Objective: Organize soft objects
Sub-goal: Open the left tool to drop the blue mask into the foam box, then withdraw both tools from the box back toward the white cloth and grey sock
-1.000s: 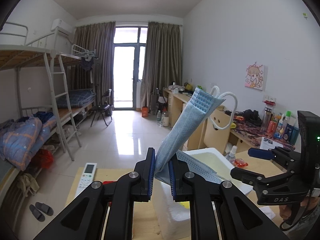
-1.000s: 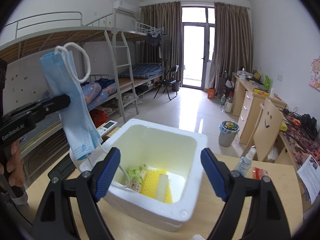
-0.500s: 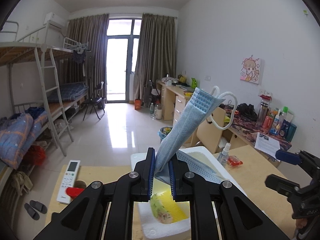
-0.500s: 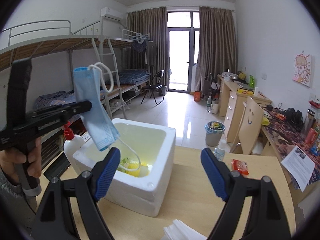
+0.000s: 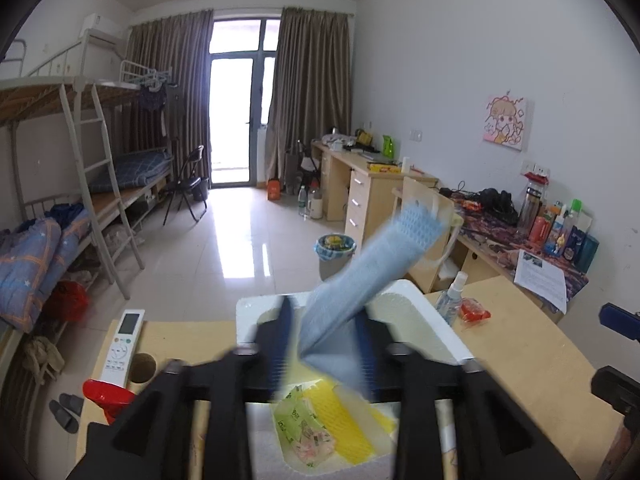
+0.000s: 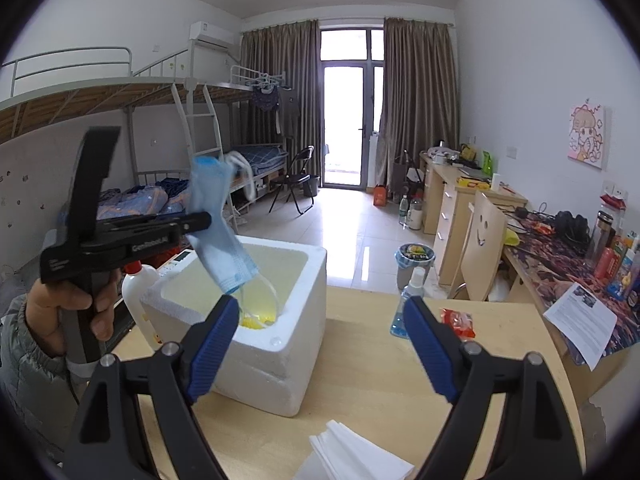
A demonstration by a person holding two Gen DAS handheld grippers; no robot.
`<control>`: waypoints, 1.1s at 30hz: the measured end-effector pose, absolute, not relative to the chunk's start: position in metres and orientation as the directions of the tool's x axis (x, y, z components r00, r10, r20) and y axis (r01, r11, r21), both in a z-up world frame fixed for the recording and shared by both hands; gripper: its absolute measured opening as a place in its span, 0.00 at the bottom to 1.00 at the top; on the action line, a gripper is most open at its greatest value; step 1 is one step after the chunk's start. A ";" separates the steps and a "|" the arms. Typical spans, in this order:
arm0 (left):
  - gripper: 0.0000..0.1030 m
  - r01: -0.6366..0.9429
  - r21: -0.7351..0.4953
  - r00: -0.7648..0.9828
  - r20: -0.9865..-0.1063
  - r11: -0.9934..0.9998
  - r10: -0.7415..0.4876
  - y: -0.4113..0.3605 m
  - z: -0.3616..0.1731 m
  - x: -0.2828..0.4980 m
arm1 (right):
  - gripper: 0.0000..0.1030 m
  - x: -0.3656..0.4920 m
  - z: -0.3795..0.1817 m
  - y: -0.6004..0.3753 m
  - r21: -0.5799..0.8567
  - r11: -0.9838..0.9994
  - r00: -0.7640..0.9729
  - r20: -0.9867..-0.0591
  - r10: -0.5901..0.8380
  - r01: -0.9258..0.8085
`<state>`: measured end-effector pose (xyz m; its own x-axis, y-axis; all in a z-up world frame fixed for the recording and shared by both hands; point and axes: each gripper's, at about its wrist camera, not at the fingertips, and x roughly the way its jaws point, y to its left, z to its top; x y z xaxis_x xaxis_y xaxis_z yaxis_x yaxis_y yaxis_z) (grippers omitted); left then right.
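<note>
Foam box [image 6: 280, 364]: white, open at the top, standing on the wooden table [image 6: 500, 364]; in the right wrist view the white bottle [image 6: 138, 292] with a red cap stands just beside its left wall.
Box contents: a green printed packet [image 5: 304, 432] lies to the left, touching a yellow mesh sleeve [image 5: 352, 428] to its right; both rest on the box floor.
Face mask [image 5: 360, 284]: blue, blurred, tilted up to the right, directly above the open box; its white ear loop [image 6: 262, 300] hangs down inside the box mouth.
Left gripper [image 5: 324, 344]: its jaws are opening, and the mask's lower end lies between the blue pads; the pads look clear of it on both sides, though blur makes contact hard to rule out. A hand [image 6: 64, 308] in a grey sleeve grips its handle.
Right gripper [image 6: 320, 344]: jaws spread wide with nothing between them, well apart from the mask, to the right of the box.
Table, right of the box: a clear spray bottle [image 6: 410, 304], then a red snack packet [image 6: 458, 320] just beside it.
Near edge: a stack of white tissues [image 6: 352, 456].
</note>
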<state>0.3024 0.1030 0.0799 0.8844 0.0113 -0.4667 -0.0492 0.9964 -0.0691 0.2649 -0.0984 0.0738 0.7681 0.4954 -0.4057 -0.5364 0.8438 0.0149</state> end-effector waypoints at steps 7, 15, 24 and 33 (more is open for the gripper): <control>0.98 -0.074 -0.081 0.908 -0.417 0.994 0.034 0.099 0.089 0.288 | 0.85 0.263 0.070 -0.106 0.020 0.849 0.771 -0.408 0.489 -0.528; 0.99 -0.046 -0.042 0.927 -0.373 0.998 0.027 0.082 0.099 0.268 | 0.85 0.260 0.069 -0.111 0.035 0.847 0.770 -0.400 0.498 -0.530; 0.99 -0.039 -0.035 0.944 -0.329 0.999 0.025 0.076 0.113 0.232 | 0.94 0.244 0.074 -0.116 0.045 0.841 0.774 -0.365 0.517 -0.540; 0.99 -0.023 -0.029 0.952 -0.305 0.999 0.013 0.066 0.119 0.186 | 1.00 0.213 0.080 -0.115 0.044 0.817 0.762 -0.335 0.554 -0.574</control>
